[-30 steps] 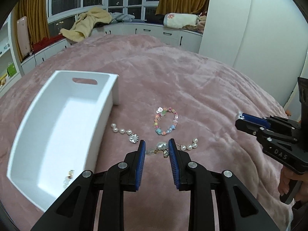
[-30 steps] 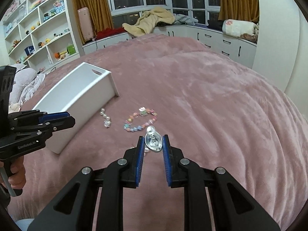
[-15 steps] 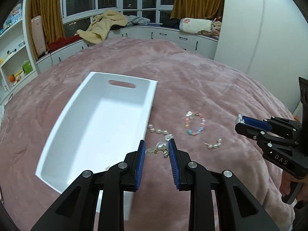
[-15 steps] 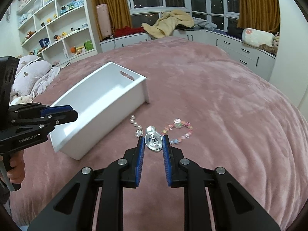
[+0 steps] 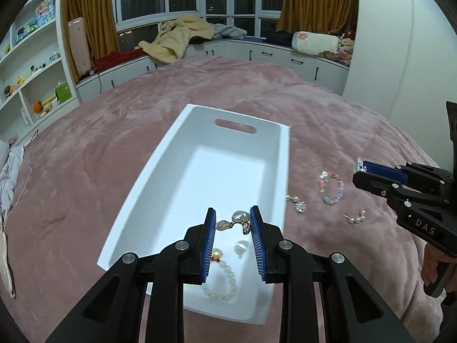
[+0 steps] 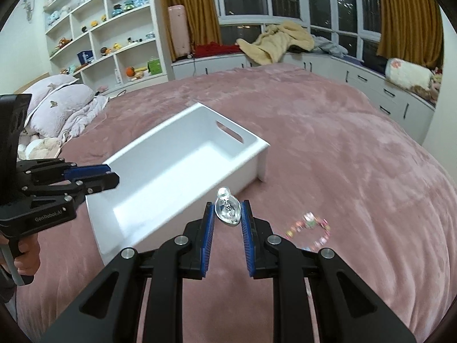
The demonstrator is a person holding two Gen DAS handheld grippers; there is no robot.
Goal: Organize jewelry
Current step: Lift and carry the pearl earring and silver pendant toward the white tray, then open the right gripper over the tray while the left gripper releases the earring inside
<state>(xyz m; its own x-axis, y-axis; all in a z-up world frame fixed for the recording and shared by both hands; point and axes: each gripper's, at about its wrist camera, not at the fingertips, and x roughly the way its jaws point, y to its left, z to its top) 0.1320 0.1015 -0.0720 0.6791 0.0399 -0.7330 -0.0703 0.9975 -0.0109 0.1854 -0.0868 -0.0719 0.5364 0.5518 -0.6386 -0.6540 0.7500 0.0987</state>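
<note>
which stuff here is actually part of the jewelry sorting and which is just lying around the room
Part of the job:
- white bin
- pearl earring in the left tongs
- silver pendant in the right tongs
- pearl bracelet in the bin
- colourful bead bracelet, pearl pieces on the pink blanket

Just lying about:
- yellow blanket
- shelf toys
- pillows

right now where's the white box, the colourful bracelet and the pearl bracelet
white box (image 5: 182, 131): left wrist view, far-left rim
colourful bracelet (image 5: 322, 190): left wrist view, left side of bead loop
pearl bracelet (image 5: 230, 274): left wrist view, right side of loop
</note>
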